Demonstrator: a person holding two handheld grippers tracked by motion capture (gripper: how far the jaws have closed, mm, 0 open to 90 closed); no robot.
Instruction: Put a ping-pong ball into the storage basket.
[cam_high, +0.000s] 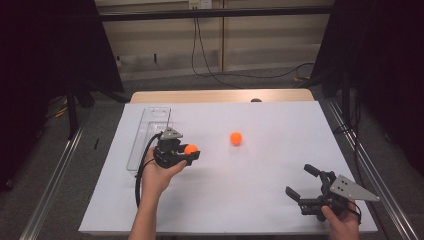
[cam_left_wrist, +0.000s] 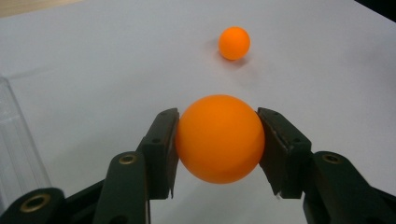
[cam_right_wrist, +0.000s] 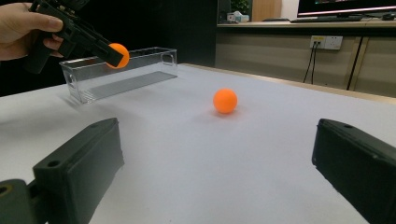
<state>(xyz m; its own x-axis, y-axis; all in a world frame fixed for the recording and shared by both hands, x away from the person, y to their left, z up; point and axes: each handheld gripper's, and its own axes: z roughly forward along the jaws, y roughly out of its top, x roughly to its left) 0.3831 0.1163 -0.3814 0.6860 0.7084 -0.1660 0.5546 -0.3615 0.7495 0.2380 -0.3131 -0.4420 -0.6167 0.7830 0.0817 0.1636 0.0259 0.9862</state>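
Observation:
My left gripper (cam_high: 191, 151) is shut on an orange ball (cam_high: 190, 149), held above the white table to the right of a clear plastic bin (cam_high: 148, 137). In the left gripper view both black pads press on the held ball (cam_left_wrist: 219, 138). A second orange ball (cam_high: 236, 138) rests on the table's middle, also seen as the far ball (cam_left_wrist: 234, 43) and the ball (cam_right_wrist: 225, 101) ahead of my right gripper. My right gripper (cam_high: 301, 181) stands open near the table's front right, with nothing between its jaws. The right gripper view shows the left gripper (cam_right_wrist: 112, 55) with its ball beside the bin (cam_right_wrist: 122, 72).
The white sheet (cam_high: 260, 200) covers the table, with a wooden edge (cam_high: 220, 95) at the back. Black curtains stand at both sides. Metal rails run along the table's left and right. Cables hang on the far wall.

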